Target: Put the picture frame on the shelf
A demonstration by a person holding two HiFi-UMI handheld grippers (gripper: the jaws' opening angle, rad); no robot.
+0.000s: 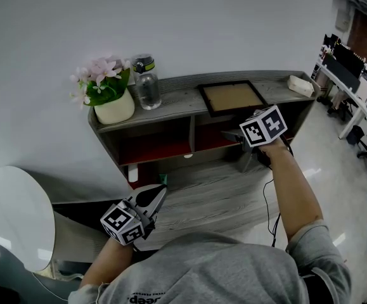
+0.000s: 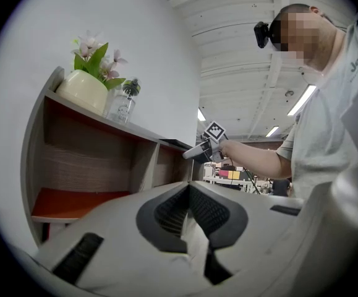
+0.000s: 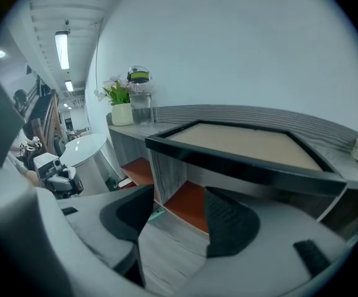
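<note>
Nearest to me, low at my left side, my left tongs (image 2: 189, 193) hang over the grey floor (image 1: 202, 195) with the pads pressed together and nothing between them. They point level toward the left end of the shelf (image 1: 177, 101), and I think they have no work in this step.

Further forward, my right tongs (image 3: 177, 220) are spread wide and empty, just in front of the front edge of the shelf top and a little under it, pointing somewhat down. Between the pads I see only the upright divider, the red lower board and the floor.

Just above them lies the picture frame (image 1: 232, 97), flat on the right half of the shelf top, with its black front side along the front edge. It seems to stick out a little over this edge. So I judge the frame is already put, and what is left is to leave it safe.

To do this well I should draw the right tongs straight back and low, pads spread, because a pad that catches the black side could tip the frame off. If it really overhangs, one soft push toward the back edge would help.

Farther, at the left end of the top, stand the flower pot (image 1: 113, 109) and the glass jar (image 1: 147, 86), well apart from the frame
</note>
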